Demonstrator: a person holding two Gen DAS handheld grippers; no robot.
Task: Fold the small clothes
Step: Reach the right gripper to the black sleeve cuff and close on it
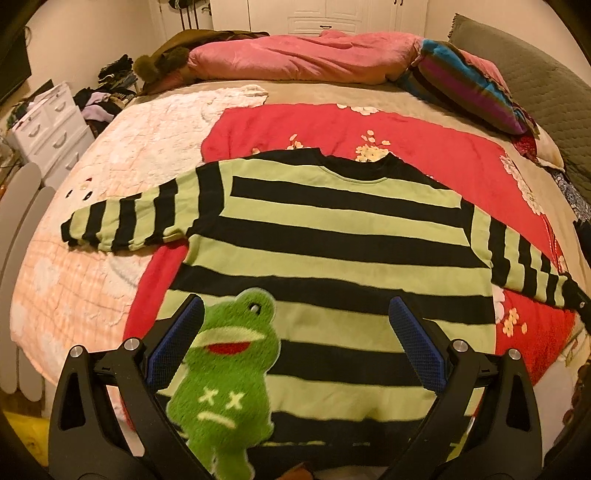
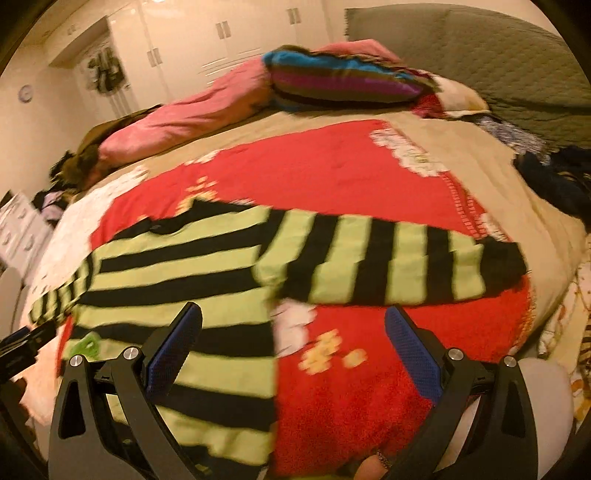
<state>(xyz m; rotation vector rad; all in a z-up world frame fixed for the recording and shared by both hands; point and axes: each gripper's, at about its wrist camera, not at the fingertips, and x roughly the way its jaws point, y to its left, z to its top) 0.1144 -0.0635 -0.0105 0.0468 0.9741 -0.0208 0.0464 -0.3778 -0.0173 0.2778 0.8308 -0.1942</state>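
White wardrobe doors [image 1: 325, 14] were seen behind a bed [image 1: 110, 155] on which a red floral blanket [image 1: 424, 155] had been spread over a pale quilt; a pink duvet [image 1: 295, 59] and a multicoloured striped pillow [image 1: 465, 85] were piled along the far edge, and a white drawer unit [image 1: 48, 125] was seen beside the bed. A green-and-black striped sweater [image 1: 332, 229] was laid flat on the red blanket, both sleeves stretched outward, its collar pointed away and a fuzzy green frog patch [image 1: 229, 369] shown near the hem. The left tool [image 1: 295, 321] was held wide apart above the hem, with nothing between its blue pads, one pad just beside the frog. The right tool [image 2: 293, 325] was likewise spread wide and empty, positioned over the sweater's side edge below the right sleeve [image 2: 388, 258], in a blurred view
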